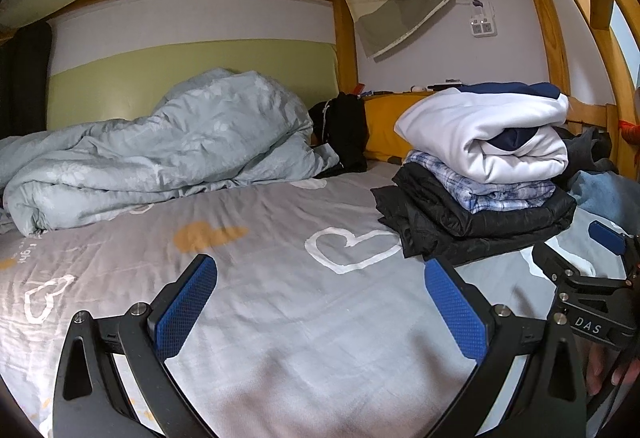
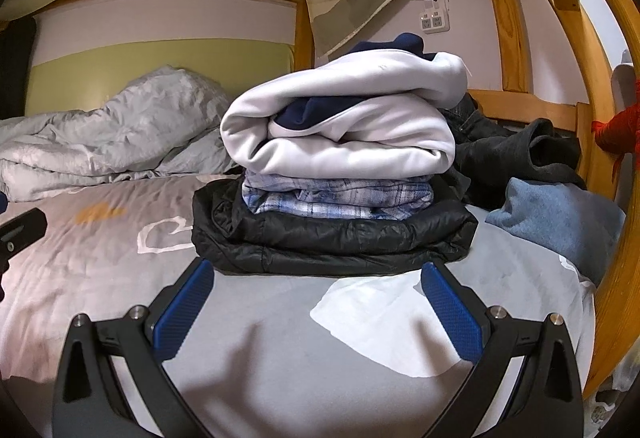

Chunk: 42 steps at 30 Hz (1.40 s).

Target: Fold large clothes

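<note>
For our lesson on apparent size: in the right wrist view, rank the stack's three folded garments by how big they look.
1. White-and-navy sweatshirt
2. Black puffer jacket
3. Blue plaid shirt, mostly covered, so its true size is unsure

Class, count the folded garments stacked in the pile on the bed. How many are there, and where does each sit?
3. A black jacket lies at the bottom, a blue plaid shirt in the middle, and a white and navy garment on top. Thin layers between them could be hidden.
</note>
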{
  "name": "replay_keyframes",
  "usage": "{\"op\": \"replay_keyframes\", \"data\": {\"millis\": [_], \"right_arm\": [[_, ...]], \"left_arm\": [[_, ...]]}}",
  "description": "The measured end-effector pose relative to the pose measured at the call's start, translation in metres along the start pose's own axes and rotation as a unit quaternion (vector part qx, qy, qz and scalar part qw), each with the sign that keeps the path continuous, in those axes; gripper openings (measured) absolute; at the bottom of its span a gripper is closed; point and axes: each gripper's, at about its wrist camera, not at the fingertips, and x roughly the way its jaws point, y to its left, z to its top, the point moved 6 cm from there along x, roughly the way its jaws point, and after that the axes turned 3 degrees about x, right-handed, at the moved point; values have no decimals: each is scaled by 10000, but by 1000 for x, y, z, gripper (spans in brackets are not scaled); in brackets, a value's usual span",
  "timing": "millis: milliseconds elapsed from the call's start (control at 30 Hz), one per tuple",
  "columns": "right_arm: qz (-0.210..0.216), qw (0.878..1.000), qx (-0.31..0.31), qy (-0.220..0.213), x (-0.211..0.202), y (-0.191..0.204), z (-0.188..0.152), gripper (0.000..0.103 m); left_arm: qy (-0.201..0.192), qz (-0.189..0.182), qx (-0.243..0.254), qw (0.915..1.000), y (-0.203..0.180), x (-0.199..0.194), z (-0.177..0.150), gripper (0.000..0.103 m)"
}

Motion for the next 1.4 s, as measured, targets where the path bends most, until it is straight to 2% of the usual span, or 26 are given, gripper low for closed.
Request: {"op": "replay_keyframes", "data": {"millis": [1400], "right_arm": [[-94,9998,-105,140,4,3,-3,103]], "left_arm": [[59,1,32,10000,-2,2,2,103]]}}
